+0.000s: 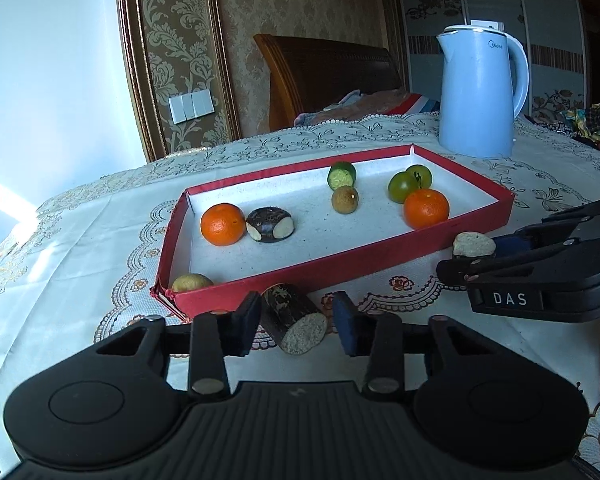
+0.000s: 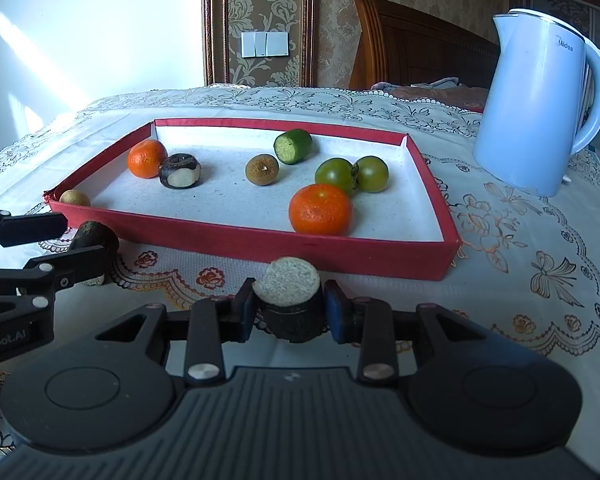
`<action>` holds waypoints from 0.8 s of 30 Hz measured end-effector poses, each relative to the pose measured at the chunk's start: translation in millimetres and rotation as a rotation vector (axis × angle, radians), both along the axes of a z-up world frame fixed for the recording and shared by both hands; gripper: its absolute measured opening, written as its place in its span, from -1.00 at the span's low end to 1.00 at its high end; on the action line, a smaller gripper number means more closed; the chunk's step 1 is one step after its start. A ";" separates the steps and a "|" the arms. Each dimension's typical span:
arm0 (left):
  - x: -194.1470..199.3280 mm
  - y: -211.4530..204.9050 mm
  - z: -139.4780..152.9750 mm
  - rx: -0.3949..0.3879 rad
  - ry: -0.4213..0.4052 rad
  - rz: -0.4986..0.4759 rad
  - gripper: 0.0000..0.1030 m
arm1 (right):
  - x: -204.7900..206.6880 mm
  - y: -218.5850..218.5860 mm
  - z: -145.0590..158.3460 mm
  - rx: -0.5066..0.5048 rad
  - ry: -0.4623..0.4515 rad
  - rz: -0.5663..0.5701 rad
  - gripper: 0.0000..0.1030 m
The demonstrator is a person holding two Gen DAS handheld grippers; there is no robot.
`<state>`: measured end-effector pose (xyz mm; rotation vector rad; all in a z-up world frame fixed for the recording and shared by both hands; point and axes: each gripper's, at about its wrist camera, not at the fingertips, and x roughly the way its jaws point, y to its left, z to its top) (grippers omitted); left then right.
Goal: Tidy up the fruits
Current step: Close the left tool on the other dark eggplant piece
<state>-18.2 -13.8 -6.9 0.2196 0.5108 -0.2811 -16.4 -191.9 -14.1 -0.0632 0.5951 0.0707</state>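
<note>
Fruit sorting: two dark cane pieces outside red tray [image 2: 260, 246].
Right gripper [image 2: 289, 312] clamps one cane piece [image 2: 290, 312] at tray's 6 o'clock; left gripper [image 1: 296, 322] jaws apart around another cane piece [image 1: 294, 320], right pad clear.

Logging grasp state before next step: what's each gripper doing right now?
Left gripper: open, jaws either side of a dark cane piece, right pad clear of it.
Right gripper: shut on a dark cane chunk.

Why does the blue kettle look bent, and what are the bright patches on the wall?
Left wrist view: the fisheye lens curves the kettle and tray near the edges. Right wrist view: sunlight makes bright streaks on the wall; the kettle leans too.
</note>
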 end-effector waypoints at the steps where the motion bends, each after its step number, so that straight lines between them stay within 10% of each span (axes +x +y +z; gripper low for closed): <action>1: 0.4 -0.1 -1.0 0.001 -0.006 0.006 -0.35 | 0.0 -0.1 0.0 0.000 0.000 0.000 -0.36; 13: -7.2 5.2 4.8 -0.030 -0.060 0.007 -0.56 | -4.1 -0.5 1.1 0.002 -0.027 -0.010 -0.40; 15: -10.2 5.5 7.6 -0.039 -0.073 -0.006 -0.98 | -4.0 -0.7 1.3 0.003 -0.030 -0.013 -0.40; 24: -17.8 11.3 6.9 -0.066 -0.048 0.003 -0.76 | -3.5 -0.9 0.8 0.005 -0.022 -0.003 -0.39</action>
